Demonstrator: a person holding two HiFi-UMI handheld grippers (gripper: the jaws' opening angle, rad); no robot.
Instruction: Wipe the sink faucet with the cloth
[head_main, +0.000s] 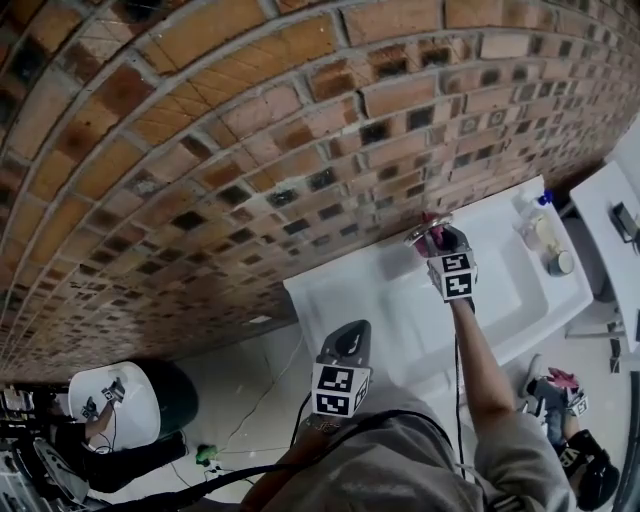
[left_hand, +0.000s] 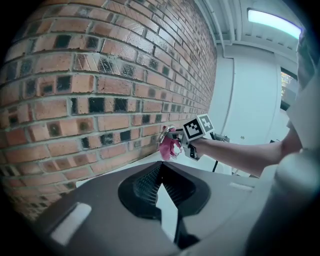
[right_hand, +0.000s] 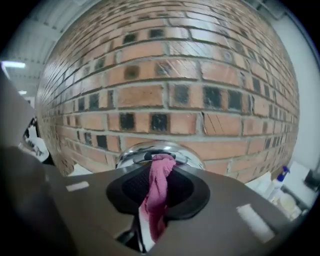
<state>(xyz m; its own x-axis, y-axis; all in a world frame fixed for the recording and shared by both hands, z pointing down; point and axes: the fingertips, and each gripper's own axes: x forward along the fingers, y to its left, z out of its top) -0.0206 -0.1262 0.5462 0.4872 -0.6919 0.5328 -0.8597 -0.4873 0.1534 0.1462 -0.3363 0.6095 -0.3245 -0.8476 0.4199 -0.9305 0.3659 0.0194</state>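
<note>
A chrome faucet (head_main: 425, 232) stands at the back of the white sink (head_main: 505, 295), against the brick wall. My right gripper (head_main: 438, 243) is shut on a pink cloth (head_main: 434, 226) and holds it against the faucet's top. In the right gripper view the cloth (right_hand: 156, 192) hangs between the jaws, pressed to the rounded chrome faucet (right_hand: 161, 149). My left gripper (head_main: 350, 336) is held back from the sink's left side, shut on nothing. Seen from the left gripper (left_hand: 161, 165), the cloth (left_hand: 169, 147) and the faucet (left_hand: 167, 131) are ahead by the wall.
A spray bottle (head_main: 531, 213) and a small round container (head_main: 560, 263) stand on the sink's right end. Another white unit (head_main: 600, 200) lies further right. A cable trails across the floor at the lower left (head_main: 262, 395). The brick wall (head_main: 200, 150) runs close behind the faucet.
</note>
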